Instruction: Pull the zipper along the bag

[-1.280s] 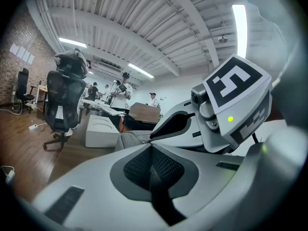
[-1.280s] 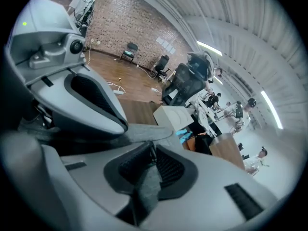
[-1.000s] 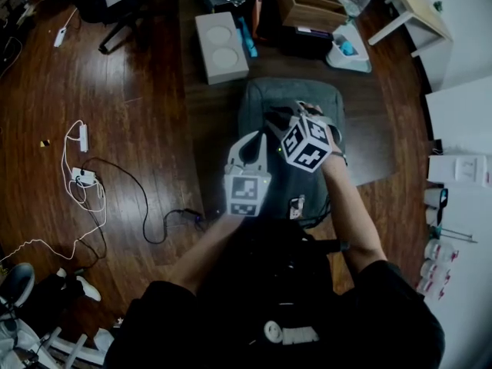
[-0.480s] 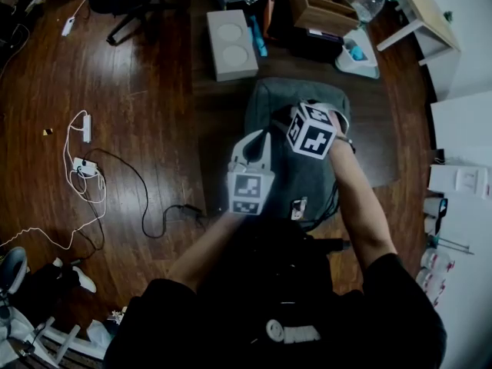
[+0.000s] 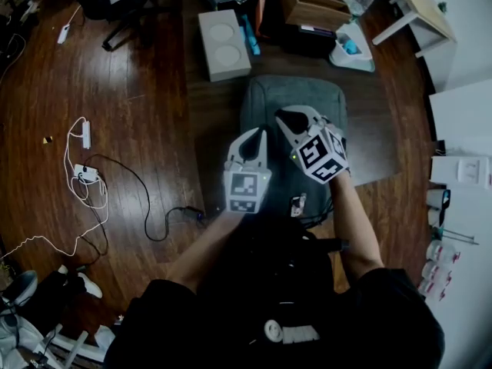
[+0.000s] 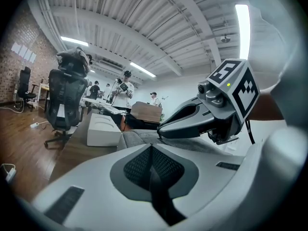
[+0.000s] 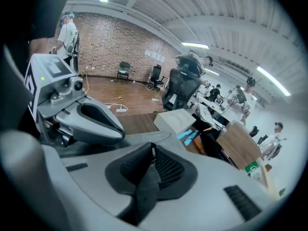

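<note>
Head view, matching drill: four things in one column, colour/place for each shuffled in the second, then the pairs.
1. bag
2. box with two round recesses
3. open crate
4. power strip

a. white, up and left of the bag
b. on the wood floor at left, white cable attached
c. grey, middle of the view
d. wooden, near the top edge

Pairs: 1-c, 2-a, 3-d, 4-b
</note>
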`<move>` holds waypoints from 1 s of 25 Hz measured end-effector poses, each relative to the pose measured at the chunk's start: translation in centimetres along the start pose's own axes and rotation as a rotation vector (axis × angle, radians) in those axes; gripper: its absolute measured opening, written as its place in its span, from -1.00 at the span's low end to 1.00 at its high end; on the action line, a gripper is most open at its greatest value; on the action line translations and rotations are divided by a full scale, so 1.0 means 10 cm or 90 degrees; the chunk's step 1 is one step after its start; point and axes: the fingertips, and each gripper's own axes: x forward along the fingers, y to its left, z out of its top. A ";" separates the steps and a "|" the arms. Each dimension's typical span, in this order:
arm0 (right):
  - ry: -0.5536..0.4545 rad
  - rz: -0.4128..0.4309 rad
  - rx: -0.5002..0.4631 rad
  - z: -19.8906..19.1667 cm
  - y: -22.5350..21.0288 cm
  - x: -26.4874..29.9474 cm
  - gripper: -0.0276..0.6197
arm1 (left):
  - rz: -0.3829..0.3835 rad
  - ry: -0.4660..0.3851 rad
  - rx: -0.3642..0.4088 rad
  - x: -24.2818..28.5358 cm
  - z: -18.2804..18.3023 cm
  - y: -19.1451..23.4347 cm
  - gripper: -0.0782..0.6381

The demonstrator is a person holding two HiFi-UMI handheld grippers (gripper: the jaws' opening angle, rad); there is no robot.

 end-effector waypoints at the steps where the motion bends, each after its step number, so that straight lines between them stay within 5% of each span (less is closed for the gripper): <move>1: 0.002 -0.004 0.000 -0.02 0.00 -0.02 -0.79 | 0.000 0.002 0.003 0.00 -0.01 0.00 -0.80; 9: 0.032 0.003 -0.057 -0.20 0.07 -0.01 -0.87 | -0.004 0.014 0.007 0.05 -0.04 -0.06 -0.80; 10: 0.025 0.005 -0.053 -0.16 0.04 0.01 -0.81 | -0.005 0.014 0.007 0.05 -0.04 -0.06 -0.80; 11: 0.026 0.013 -0.053 -0.13 0.03 0.05 -0.54 | -0.006 0.014 0.008 0.05 -0.05 -0.07 -0.80; 16: 0.121 0.166 -0.076 -0.17 0.04 0.33 -0.30 | -0.004 0.016 0.005 0.04 -0.05 -0.05 -0.80; 21: 0.163 0.325 0.051 -0.18 0.01 0.44 -0.34 | -0.007 0.021 0.001 0.05 -0.07 -0.03 -0.80; 25: 0.181 0.344 -0.038 -0.17 0.13 0.38 -0.59 | -0.008 0.025 -0.005 0.06 -0.10 -0.02 -0.80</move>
